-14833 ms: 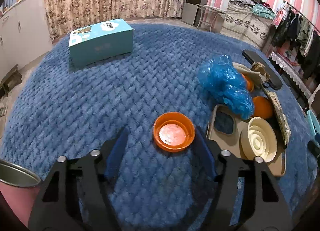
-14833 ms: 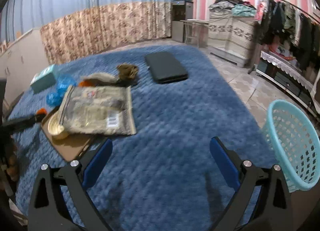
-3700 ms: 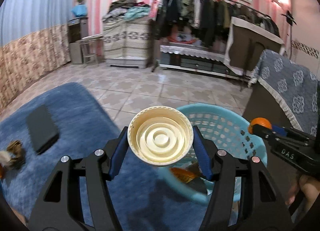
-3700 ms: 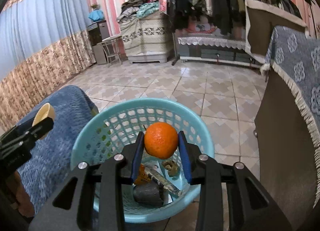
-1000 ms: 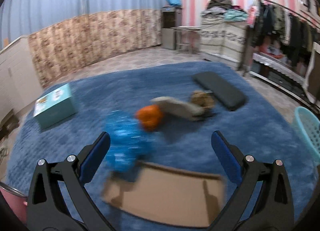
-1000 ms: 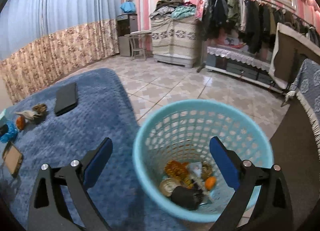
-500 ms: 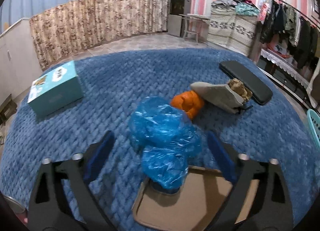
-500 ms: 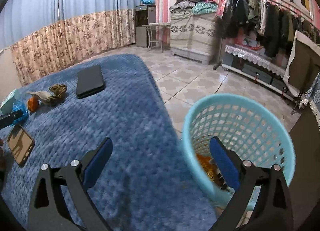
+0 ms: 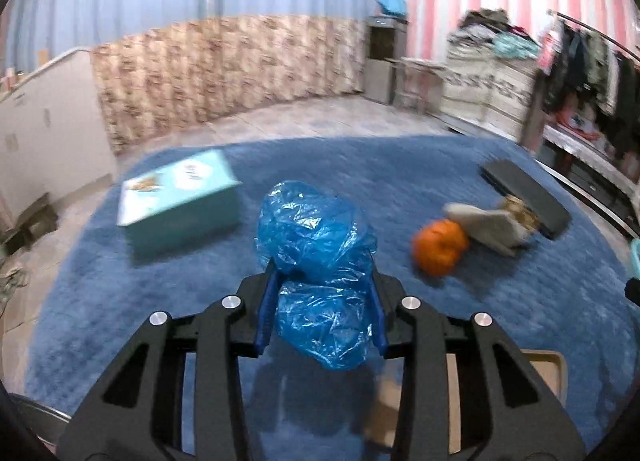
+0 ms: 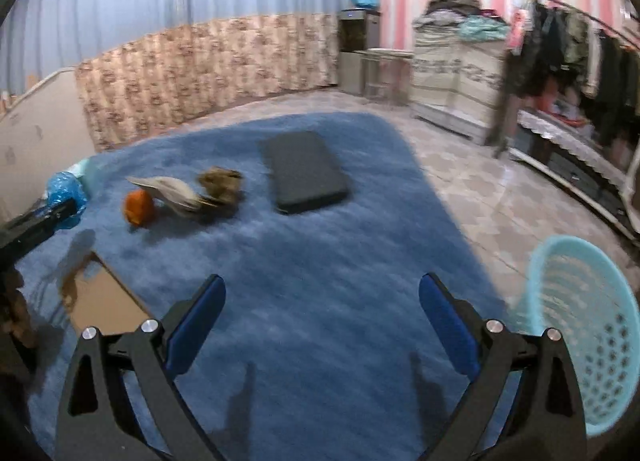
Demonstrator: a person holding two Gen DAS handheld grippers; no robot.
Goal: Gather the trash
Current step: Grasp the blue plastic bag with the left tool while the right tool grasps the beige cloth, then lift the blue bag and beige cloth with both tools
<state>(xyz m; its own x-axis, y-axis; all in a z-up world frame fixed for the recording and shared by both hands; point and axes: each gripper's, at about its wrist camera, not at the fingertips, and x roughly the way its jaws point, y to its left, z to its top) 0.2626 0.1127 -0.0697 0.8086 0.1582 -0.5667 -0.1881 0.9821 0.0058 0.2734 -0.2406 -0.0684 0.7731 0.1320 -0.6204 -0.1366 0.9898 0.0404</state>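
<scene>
My left gripper (image 9: 322, 315) is shut on a crumpled blue plastic bag (image 9: 316, 261) and holds it above the blue blanket (image 9: 360, 181). An orange (image 9: 438, 247) lies to its right, beside a pale wrapper with brown scraps (image 9: 492, 227). A cardboard tray (image 9: 540, 377) lies below the bag. My right gripper (image 10: 320, 325) is open and empty over the blanket. It sees the orange (image 10: 138, 207), the wrapper (image 10: 176, 191), the tray (image 10: 104, 301) and the held bag (image 10: 64, 197) at far left. The light blue trash basket (image 10: 580, 325) stands on the floor at right.
A teal tissue box (image 9: 180, 205) sits on the blanket at the back left. A black flat case (image 9: 524, 197) lies at the right, also in the right wrist view (image 10: 304, 171). A metal bowl rim (image 9: 36, 411) shows at bottom left. Clothes racks and furniture line the far wall.
My left gripper has closed on the blue bag and lifted it off the tray. My right gripper has swung left, away from the basket, toward the blanket.
</scene>
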